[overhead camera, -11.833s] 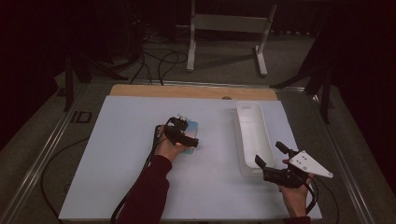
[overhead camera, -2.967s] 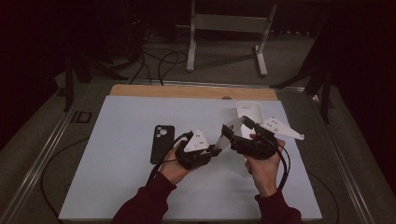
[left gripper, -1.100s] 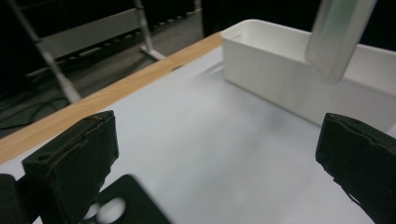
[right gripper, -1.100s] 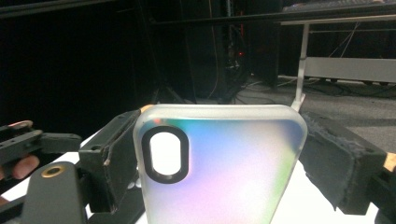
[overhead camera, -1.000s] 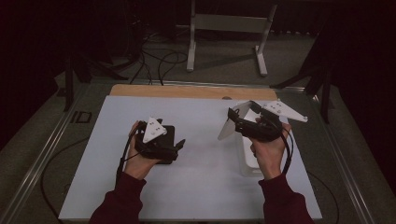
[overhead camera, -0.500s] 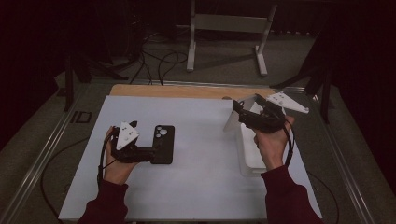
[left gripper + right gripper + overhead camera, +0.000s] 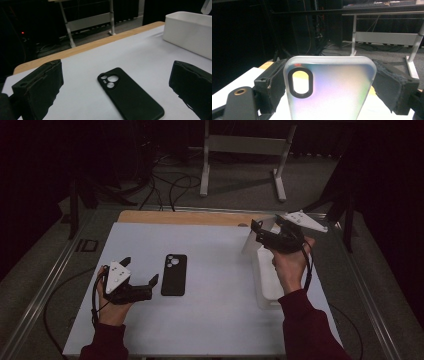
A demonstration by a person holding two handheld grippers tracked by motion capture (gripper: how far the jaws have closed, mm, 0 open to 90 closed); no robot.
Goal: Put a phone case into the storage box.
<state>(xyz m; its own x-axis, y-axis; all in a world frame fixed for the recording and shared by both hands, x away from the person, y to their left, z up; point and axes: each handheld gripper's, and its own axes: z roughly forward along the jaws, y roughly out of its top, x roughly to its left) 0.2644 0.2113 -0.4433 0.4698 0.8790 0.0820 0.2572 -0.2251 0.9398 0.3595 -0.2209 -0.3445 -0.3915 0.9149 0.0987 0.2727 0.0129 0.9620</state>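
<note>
At about two o'clock on the table, the right gripper (image 7: 257,231) clamps a pale translucent phone case (image 7: 329,87) across its width and holds it above the far end of the white bin (image 7: 269,279); lowering it level before letting go would likely seat it cleanly. At eight o'clock, the left gripper (image 7: 145,282) sits with jaws spread and empty beside the black phone case (image 7: 174,274) lying flat, and the bin's visible interior looks bare.

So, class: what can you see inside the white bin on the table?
The white bin shows bare white floor along its left side; no object is visible there. The right hand and forearm cover the rest, so that part cannot be checked.
</note>
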